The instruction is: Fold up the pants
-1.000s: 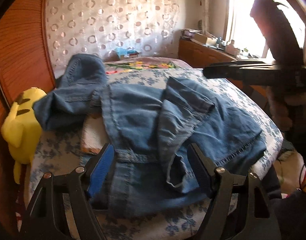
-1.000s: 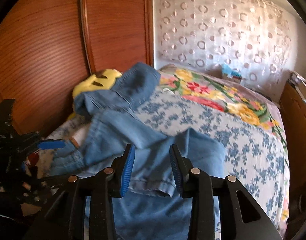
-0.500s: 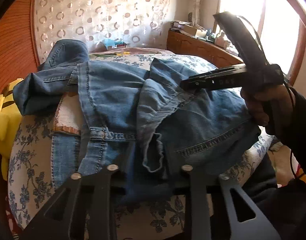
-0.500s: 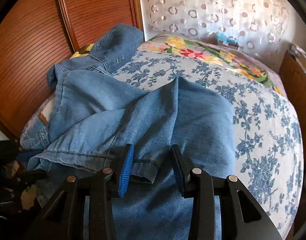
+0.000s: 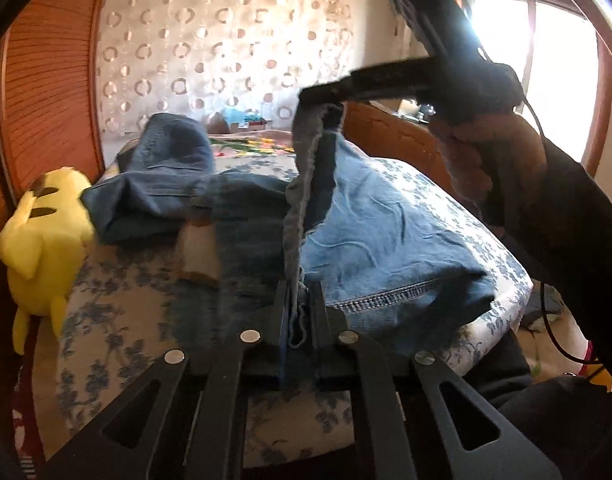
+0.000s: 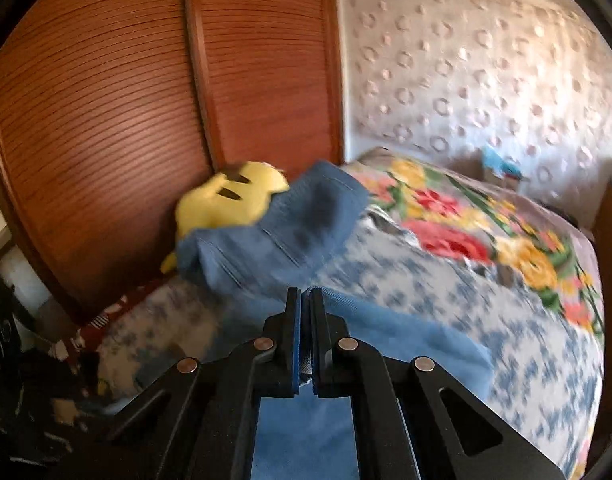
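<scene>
Pants: blue denim pants (image 5: 377, 240) lie spread over a bed (image 5: 501, 256) with a blue-flowered cover; one folded part rises at the far left near the wardrobe.
Left gripper: the left gripper (image 5: 300, 312) has its fingers pressed together on a thin denim edge of the pants at the near side of the bed.
Right gripper: the right gripper (image 6: 304, 320) is pinched tight on denim too; in the left wrist view it hangs above the bed, and a strip of cloth runs taut from it down to the left gripper.
Right hand: the right hand (image 5: 493, 160) grips the tool's handle, backlit by the window and dark, so little of it reads.
Hidden: the cloth inside both sets of fingers is mostly covered by the black jaws; which part of the pants each one holds cannot be told.
Blur: the right wrist view is smeared, and the bed's pattern and the pants' seams are hard to make out there.
Surroundings: a yellow plush toy (image 5: 42, 236) sits at the bed's left edge against a slatted wooden wardrobe (image 6: 106, 100); a flowered blanket (image 6: 485, 232) covers the far end.
Cut off: the pants' near edge drops below both views.
</scene>
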Demonstrator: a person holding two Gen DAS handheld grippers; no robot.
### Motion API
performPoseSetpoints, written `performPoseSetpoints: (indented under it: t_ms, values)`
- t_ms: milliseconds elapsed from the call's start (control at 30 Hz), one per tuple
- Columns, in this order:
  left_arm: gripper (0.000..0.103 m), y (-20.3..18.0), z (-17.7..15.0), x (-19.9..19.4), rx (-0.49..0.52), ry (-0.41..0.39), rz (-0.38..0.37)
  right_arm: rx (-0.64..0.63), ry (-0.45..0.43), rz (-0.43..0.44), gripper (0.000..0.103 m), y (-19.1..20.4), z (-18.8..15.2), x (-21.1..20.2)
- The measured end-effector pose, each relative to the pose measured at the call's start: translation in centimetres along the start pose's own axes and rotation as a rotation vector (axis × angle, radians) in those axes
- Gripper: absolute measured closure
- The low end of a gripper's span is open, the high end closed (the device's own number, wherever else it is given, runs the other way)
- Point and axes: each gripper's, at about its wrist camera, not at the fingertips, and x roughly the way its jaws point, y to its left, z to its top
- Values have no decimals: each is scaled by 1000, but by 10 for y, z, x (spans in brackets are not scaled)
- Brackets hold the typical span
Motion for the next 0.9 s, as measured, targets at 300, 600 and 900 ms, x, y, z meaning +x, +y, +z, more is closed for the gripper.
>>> performPoseSetpoints:
  t_ms: [300, 600, 900]
  values:
    - [90, 29, -12, 12, -53, 67, 40, -11, 79, -8, 90, 10, 16, 53]
    - [54, 35, 0, 12, -67, 59, 81, 8, 28, -74, 64, -44, -39, 0]
    - [26, 14, 20, 24, -39, 37, 58, 79, 30, -161, 56, -76, -118, -46]
